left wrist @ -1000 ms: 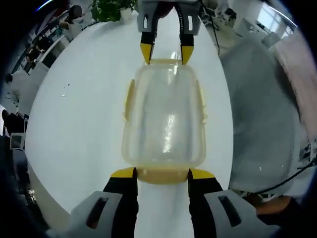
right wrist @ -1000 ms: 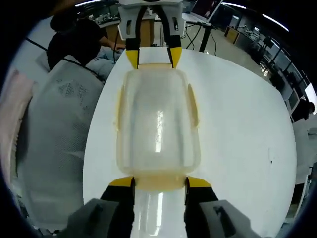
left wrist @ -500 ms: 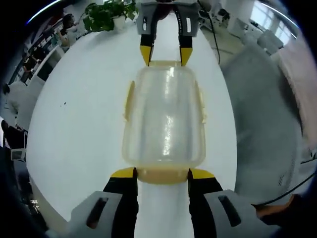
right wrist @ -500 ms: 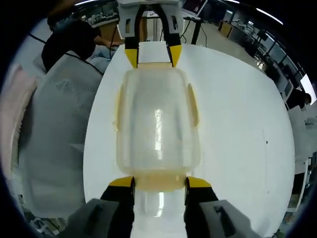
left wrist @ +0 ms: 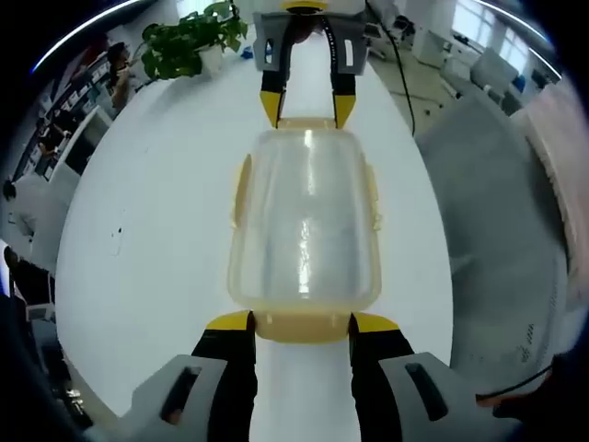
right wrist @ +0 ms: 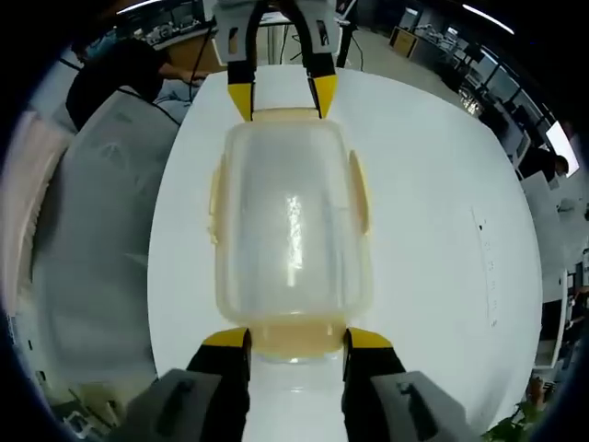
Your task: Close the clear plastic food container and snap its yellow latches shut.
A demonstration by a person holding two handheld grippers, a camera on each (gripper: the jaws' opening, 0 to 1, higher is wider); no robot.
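Observation:
The clear plastic container (left wrist: 304, 221) with its lid on hangs lengthwise between my two grippers over the white table (left wrist: 138, 230). My left gripper (left wrist: 302, 322) is shut on the yellow end latch (left wrist: 302, 328) at the near short side. At the far short side my right gripper (left wrist: 306, 106) grips the opposite end. Yellow side latches (left wrist: 241, 189) (left wrist: 373, 193) lie along the long sides. In the right gripper view the same container (right wrist: 290, 221) runs from my right gripper (right wrist: 288, 339), shut on its near end latch (right wrist: 293, 339), to my left gripper (right wrist: 281, 101).
A potted plant (left wrist: 189, 41) stands at the table's far end. A grey mesh chair (left wrist: 497, 212) sits beside the table edge, seen also as the chair (right wrist: 83, 212) on the left. A person in dark clothes (right wrist: 129, 69) sits behind it.
Both views have shifted over the table and more of the tabletop shows. The container has stayed fixed between the two pairs of jaws, and neither grip has changed.

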